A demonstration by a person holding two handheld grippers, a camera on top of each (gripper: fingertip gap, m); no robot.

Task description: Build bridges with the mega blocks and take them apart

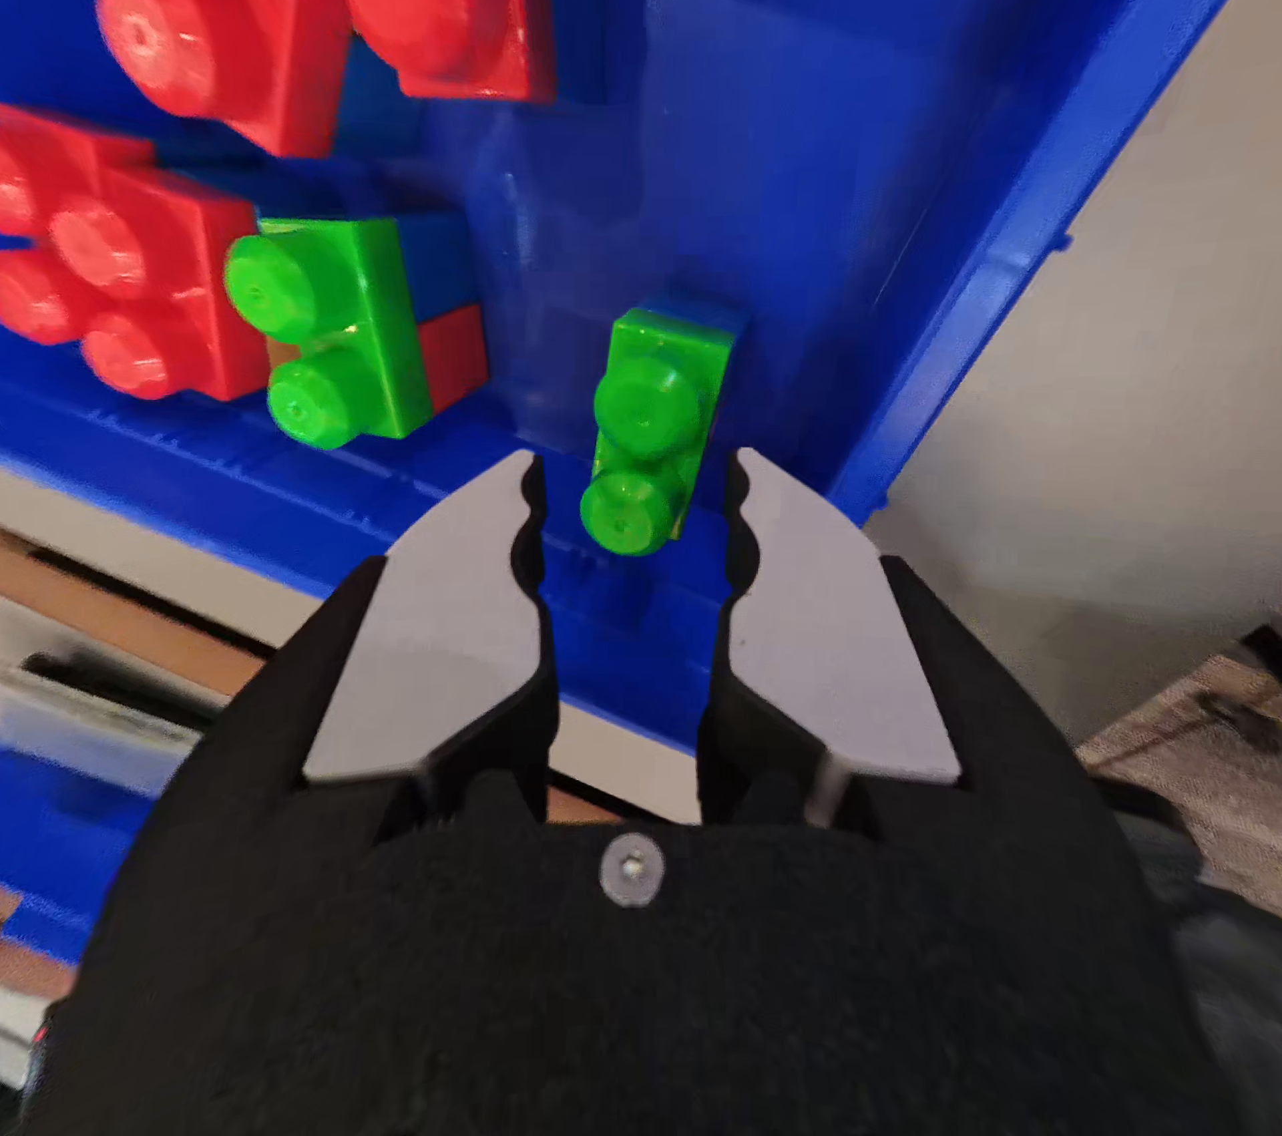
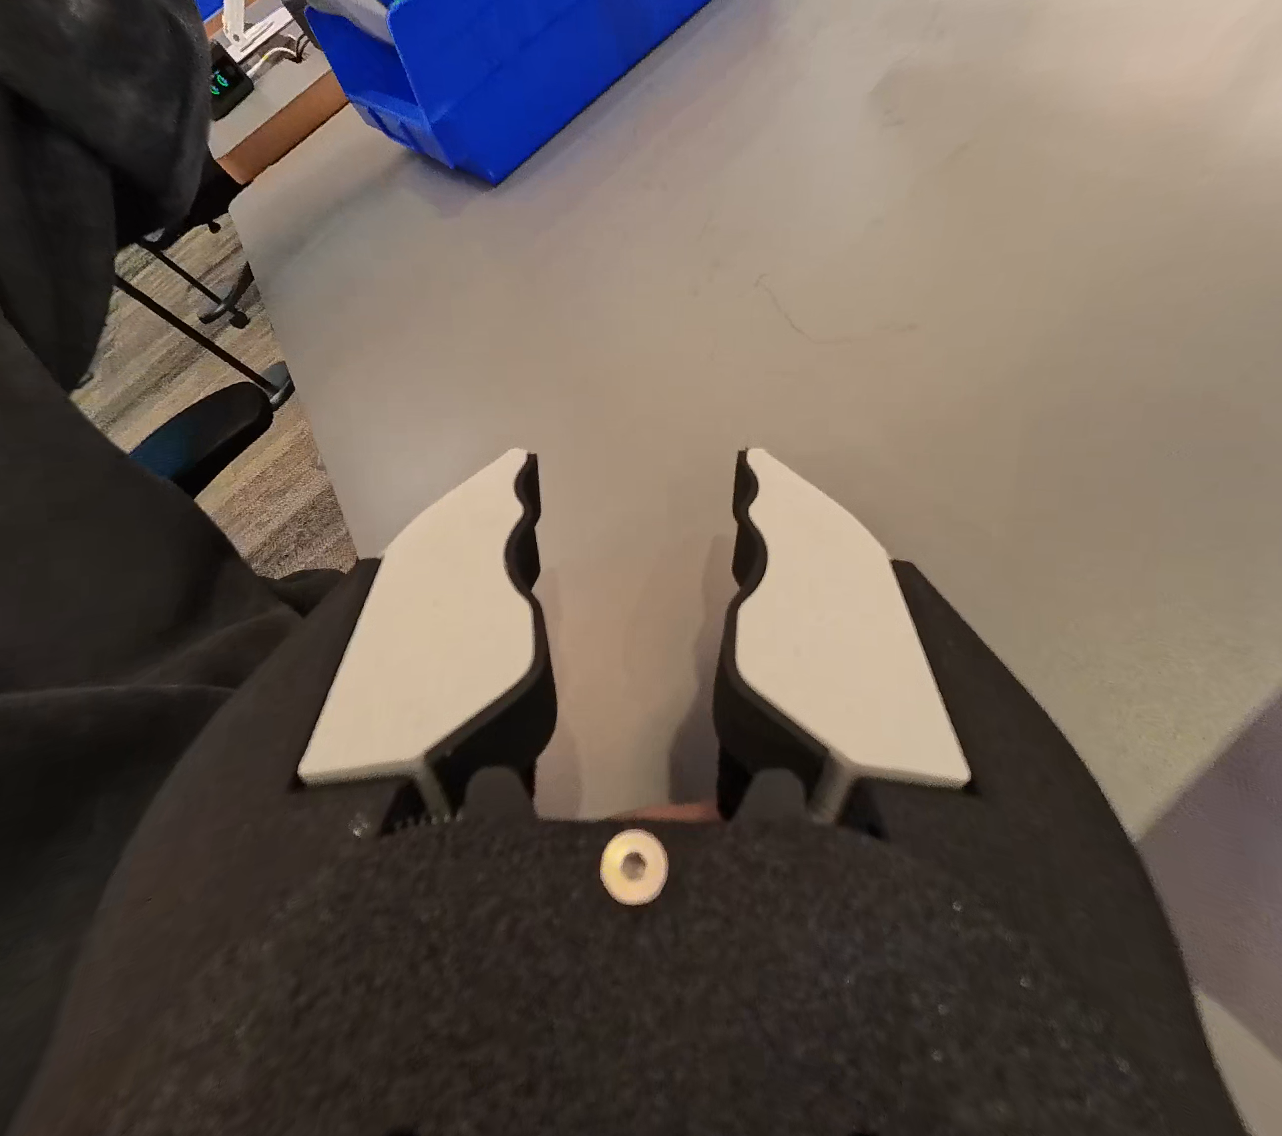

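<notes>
An office-like workroom: a broad grey table (image 2: 902, 201) carries a blue plastic bin (image 2: 555, 27); patterned carpet (image 2: 208, 409) covers the floor beside it; a black chair (image 2: 201, 429) on a castor base stands at the table's edge.

Inside the blue bin (image 1: 798, 96), the centre and upper right lie open. Red blocks (image 1: 229, 13) crowd the upper left, and a green block (image 1: 333, 332) sits left of centre. A lone green block (image 1: 652, 429) stands just ahead of the gaping left tongs (image 1: 635, 478), near the bin wall. In the right wrist view, bare desk (image 2: 902, 270) spreads ahead of the right tongs (image 2: 637, 471).
</notes>
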